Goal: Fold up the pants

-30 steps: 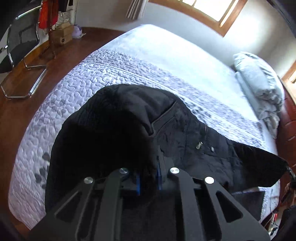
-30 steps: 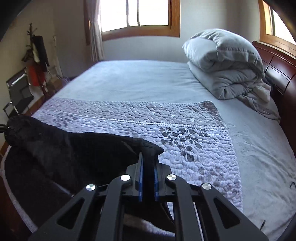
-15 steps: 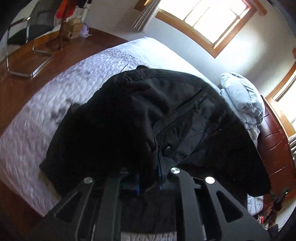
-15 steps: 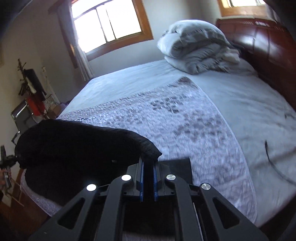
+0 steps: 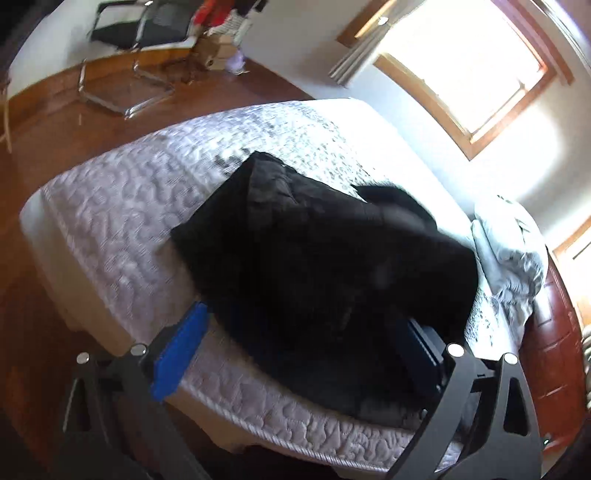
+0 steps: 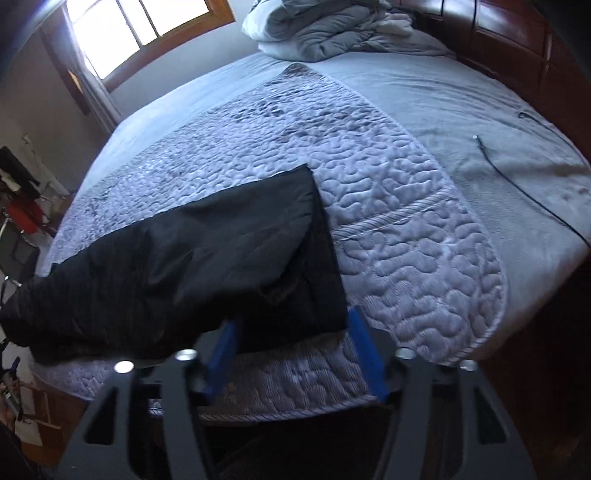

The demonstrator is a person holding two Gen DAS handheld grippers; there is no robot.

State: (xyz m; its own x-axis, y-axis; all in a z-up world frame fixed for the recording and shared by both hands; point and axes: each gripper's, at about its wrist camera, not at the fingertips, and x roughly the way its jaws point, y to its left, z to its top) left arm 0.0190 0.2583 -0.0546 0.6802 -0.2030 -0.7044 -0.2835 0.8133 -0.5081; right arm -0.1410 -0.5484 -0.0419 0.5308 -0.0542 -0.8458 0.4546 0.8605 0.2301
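The black pants (image 5: 325, 266) lie doubled over on the quilted bedspread (image 5: 122, 206) near the foot edge of the bed; they also show in the right wrist view (image 6: 192, 254). My left gripper (image 5: 299, 350) is open, its blue pads wide apart, with the near edge of the pants between and over them. My right gripper (image 6: 295, 354) is open and empty, its blue pads just short of the pants' near corner.
A grey bundled duvet (image 6: 332, 29) lies at the head of the bed by the dark wooden headboard (image 6: 517, 40). A black cable (image 6: 524, 184) lies on the sheet at the right. A metal chair (image 5: 129, 48) stands on the wooden floor (image 5: 48, 133).
Both grippers were shut on the pants and held them up; now both have opened and let go. The pants have dropped folded onto the quilt.
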